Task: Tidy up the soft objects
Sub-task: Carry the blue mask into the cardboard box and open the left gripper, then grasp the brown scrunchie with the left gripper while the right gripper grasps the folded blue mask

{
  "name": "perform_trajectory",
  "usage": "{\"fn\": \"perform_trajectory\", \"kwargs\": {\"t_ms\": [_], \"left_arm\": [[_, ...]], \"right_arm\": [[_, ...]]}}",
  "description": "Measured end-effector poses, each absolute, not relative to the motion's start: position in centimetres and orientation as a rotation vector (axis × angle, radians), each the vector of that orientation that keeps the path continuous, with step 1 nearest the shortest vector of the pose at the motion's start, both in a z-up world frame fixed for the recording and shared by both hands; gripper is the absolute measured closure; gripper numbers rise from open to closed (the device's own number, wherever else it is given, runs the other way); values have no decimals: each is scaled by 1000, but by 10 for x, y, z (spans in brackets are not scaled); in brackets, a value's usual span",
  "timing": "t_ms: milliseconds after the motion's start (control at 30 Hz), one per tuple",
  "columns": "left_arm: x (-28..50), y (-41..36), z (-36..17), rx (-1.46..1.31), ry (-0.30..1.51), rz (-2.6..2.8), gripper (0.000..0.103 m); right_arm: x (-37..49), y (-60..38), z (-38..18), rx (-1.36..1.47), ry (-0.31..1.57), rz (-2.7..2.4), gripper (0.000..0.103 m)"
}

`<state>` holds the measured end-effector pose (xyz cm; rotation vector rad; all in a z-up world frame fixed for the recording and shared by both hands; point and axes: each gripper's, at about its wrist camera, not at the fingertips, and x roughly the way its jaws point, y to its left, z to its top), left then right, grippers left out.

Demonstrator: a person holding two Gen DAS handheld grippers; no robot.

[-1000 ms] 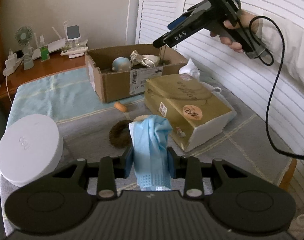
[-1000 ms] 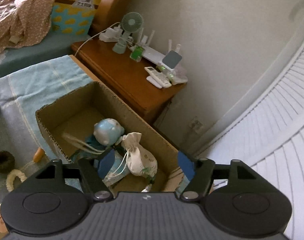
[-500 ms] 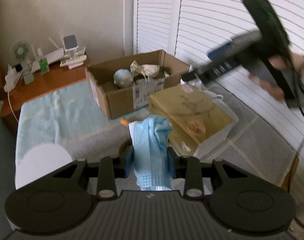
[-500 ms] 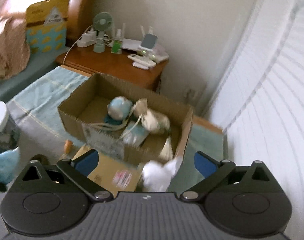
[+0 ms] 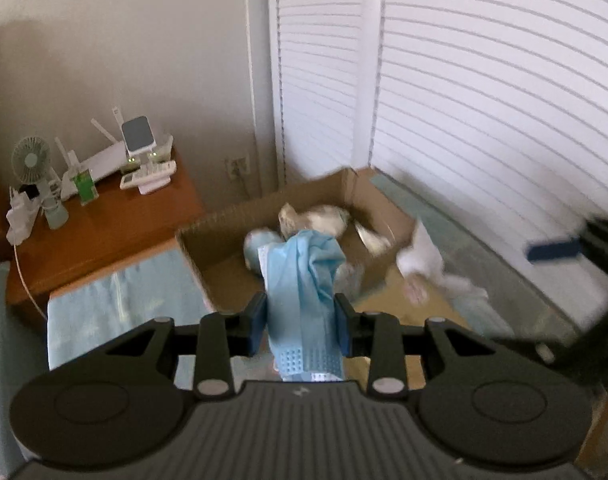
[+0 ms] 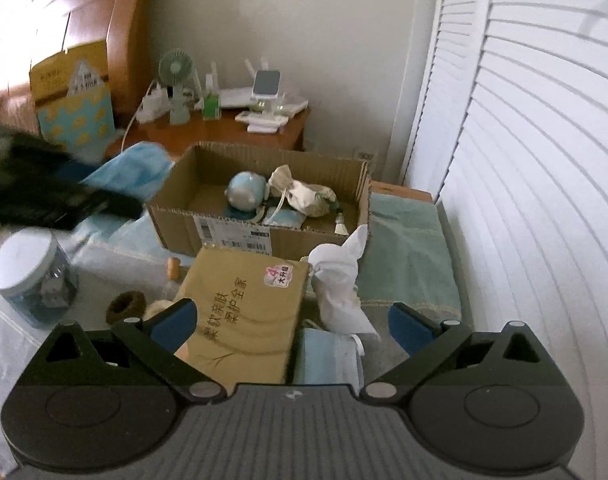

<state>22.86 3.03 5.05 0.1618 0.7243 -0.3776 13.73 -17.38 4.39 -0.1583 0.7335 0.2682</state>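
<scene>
I judged the step in hand to be dropping the mask (image 5: 302, 280) into the box (image 5: 208, 264), which lay just ahead of and below my left gripper (image 5: 301, 326). To do it well I wanted the jaws over the bare floor of the box, left of the blue ball (image 6: 246, 191) and the pouch (image 6: 304, 196), before letting go, since a limp mask could catch on the rim and slide out. The left jaws were closed to a narrow gap, both pads pressed on the bunched mask, which stood up between them and hung a little below. My right gripper (image 6: 292, 326) had its jaws spread wide and held nothing; between them lay the tan pack (image 6: 244, 316) and, toward the right jaw, a white wad (image 6: 340, 280), not touched by either pad.
</scene>
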Motion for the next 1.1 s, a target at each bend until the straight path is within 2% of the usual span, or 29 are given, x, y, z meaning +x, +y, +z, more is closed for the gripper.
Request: {"fn": "perform_trajectory", "kwargs": {"t_ms": [167, 200, 233, 300, 400, 500, 667, 1100], "left_arm": [[265, 24, 50, 148, 714, -345, 66], [271, 23, 49, 145, 714, -337, 53], [275, 23, 48, 137, 716, -321, 35], [277, 24, 46, 130, 701, -299, 21], [274, 26, 47, 134, 707, -295, 21], [261, 27, 50, 142, 696, -305, 13], [238, 27, 52, 164, 674, -315, 7], [169, 32, 39, 148, 638, -311, 4]], "right_arm": [[129, -185, 52, -118, 689, 244, 0], [127, -187, 53, -109, 686, 246, 0], [127, -188, 54, -104, 685, 246, 0], [125, -190, 53, -104, 684, 242, 0], [122, -192, 51, -107, 685, 223, 0], [120, -193, 50, -102, 692, 220, 0], [114, -192, 50, -99, 691, 217, 0], [82, -195, 55, -137, 661, 219, 0]]}}
